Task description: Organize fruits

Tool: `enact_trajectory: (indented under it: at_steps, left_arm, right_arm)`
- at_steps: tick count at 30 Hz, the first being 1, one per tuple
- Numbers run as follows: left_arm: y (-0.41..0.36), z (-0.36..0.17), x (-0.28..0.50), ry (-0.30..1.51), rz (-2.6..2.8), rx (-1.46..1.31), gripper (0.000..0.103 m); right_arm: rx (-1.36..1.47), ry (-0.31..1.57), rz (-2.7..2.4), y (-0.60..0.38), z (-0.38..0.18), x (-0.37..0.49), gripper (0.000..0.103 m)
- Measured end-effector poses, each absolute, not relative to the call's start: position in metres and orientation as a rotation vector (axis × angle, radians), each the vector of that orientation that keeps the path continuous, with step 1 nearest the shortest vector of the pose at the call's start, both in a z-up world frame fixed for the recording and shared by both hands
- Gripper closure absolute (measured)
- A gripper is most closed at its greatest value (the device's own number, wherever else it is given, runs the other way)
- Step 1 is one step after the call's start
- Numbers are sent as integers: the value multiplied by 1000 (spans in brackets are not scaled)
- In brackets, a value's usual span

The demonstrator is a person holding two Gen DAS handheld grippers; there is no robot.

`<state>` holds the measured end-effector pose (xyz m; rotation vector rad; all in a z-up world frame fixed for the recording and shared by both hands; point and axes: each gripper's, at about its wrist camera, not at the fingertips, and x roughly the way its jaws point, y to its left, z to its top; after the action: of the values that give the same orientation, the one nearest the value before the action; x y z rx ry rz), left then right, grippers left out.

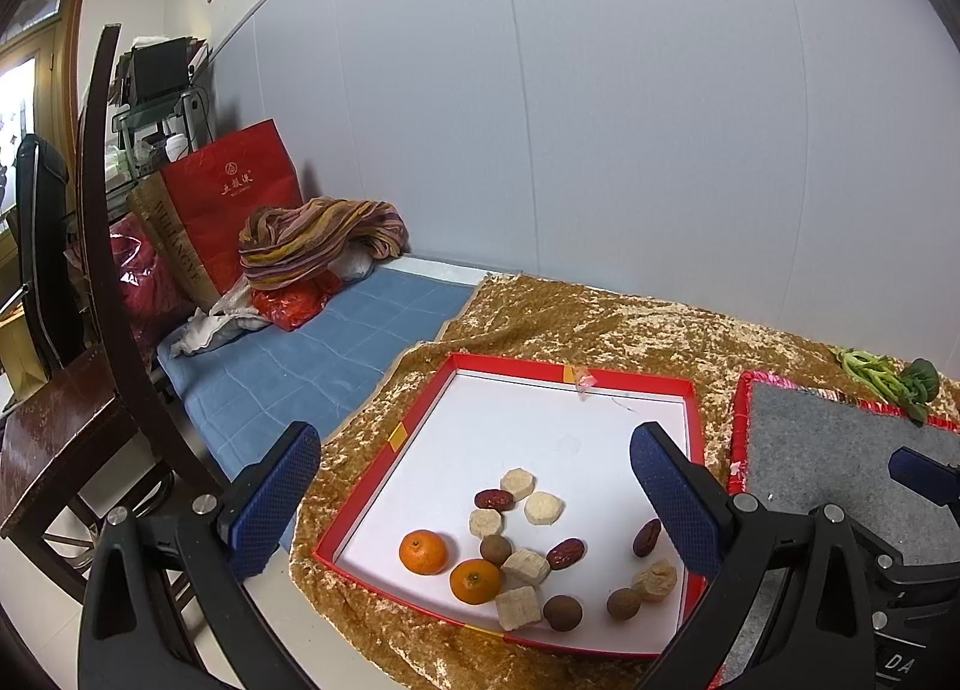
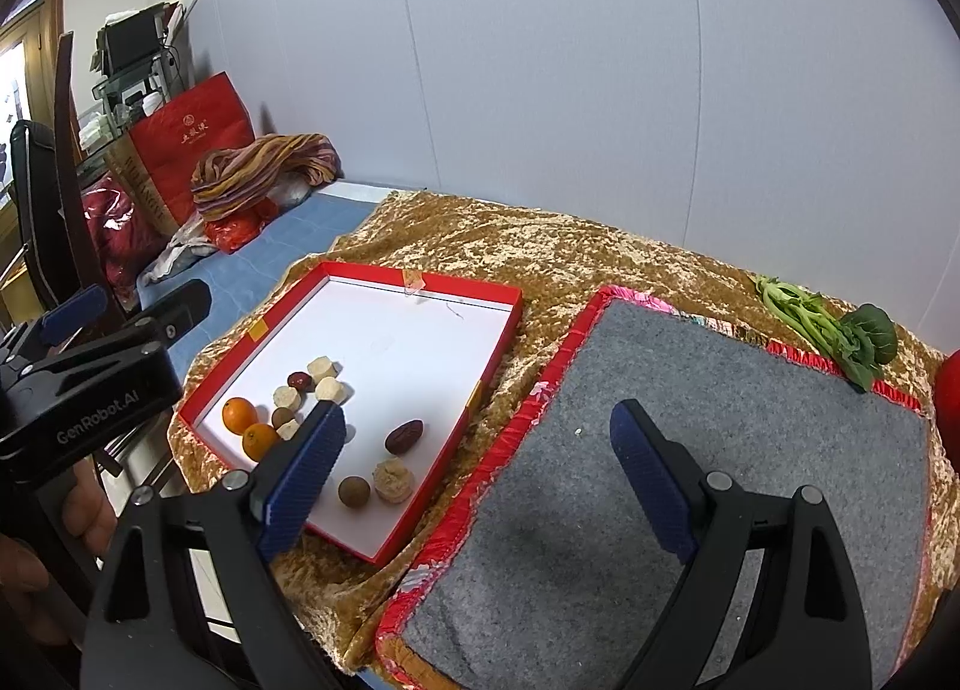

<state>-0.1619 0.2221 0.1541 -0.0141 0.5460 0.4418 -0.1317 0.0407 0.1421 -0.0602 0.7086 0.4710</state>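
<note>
While hanging over the near edge of the gold cloth [image 1: 600, 318], holds nothing in either claw. Left claw [image 1: 477, 444]: spread wide, empty, aimed down at the red tray [image 1: 510, 363], probably to frame the food before a first pick. Right claw [image 2: 477, 414]: likewise wide and empty, poised over the grey mat [image 2: 720, 420], which lies just right of the tray and looks like the sorting spot, being bare.

All loose in the near half of the tray, bunched toward its near left corner, the far half bare white. Mixed together, so apparently not yet sorted.

Counted from the left claw's view:
- Two oranges [image 1: 423, 552], side by side, nearest the left rim.
- Three red dates [image 1: 565, 553]: one far in the bunch, one in the middle, one off to the right, close by the right finger.
- Three brown round fruits [image 1: 563, 612], maybe longans: one mid-bunch, two near the front rim.
- Six pale chunks [image 1: 543, 507], some round, some squarish; hard to tell whether fruit or sweets.

Partly hides the bunch in the right claw's view, behind its left finger.

One stalk of leafy greens [image 2: 828, 324] at the far right, across the mat's far corner, well apart from the tray. Something red at the extreme right edge, too cut off to name.
</note>
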Motion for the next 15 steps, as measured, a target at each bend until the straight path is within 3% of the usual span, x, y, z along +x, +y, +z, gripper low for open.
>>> enact_trajectory:
  at_steps: [15]
  left_arm:
    - [220, 156, -162, 544, 438, -15, 0]
  right_arm:
    - [-66, 709, 475, 44, 140, -133, 13]
